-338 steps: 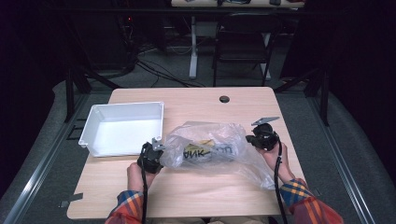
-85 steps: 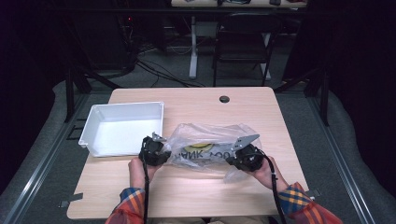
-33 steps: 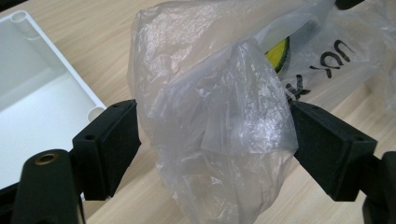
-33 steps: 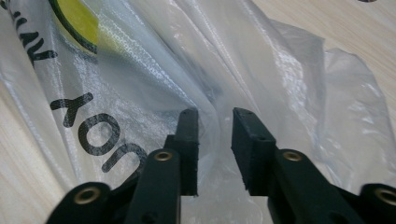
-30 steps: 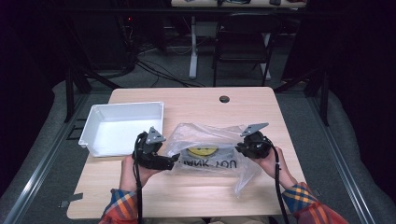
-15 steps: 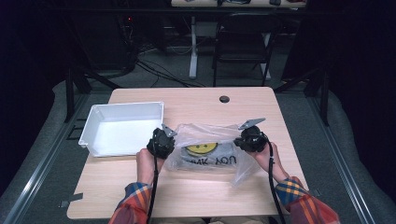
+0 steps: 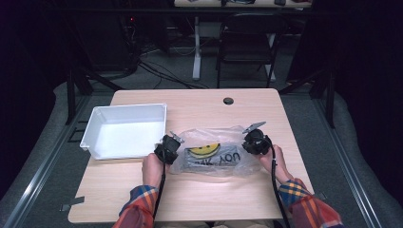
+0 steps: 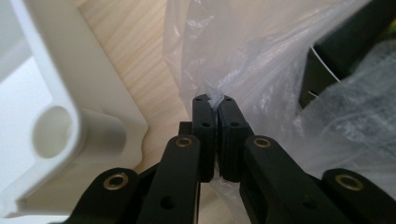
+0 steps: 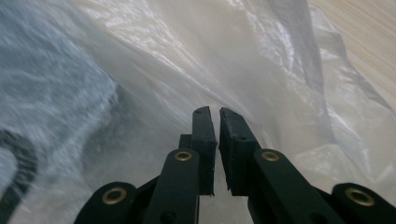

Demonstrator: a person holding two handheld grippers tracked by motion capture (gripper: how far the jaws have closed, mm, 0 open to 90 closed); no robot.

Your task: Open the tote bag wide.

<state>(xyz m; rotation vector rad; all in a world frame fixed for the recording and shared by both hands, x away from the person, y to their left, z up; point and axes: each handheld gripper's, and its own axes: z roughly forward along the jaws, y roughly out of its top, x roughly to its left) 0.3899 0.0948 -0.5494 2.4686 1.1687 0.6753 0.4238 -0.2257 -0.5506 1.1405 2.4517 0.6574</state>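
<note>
Clear plastic bag (image 7: 214,154) holds a dark printed item (image 7: 209,156); white bin (image 7: 124,130) empty

Clear, crinkled plastic bag (image 7: 216,153) lying flat on the wooden table (image 7: 199,199) just right of the white tray (image 7: 124,130), holding a dark item printed with a yellow smiley face and white lettering, its left edge (image 8: 212,95) pinched and its film (image 9: 224,60) creased and glossy up close.

A dark room surrounds the lit wooden counter (image 7: 199,194) at frame centre. Grey floor (image 7: 342,142) spreads around it; a black folding chair (image 7: 247,42) stands at upper centre, cables (image 7: 161,71) trailing to the upper left.
</note>
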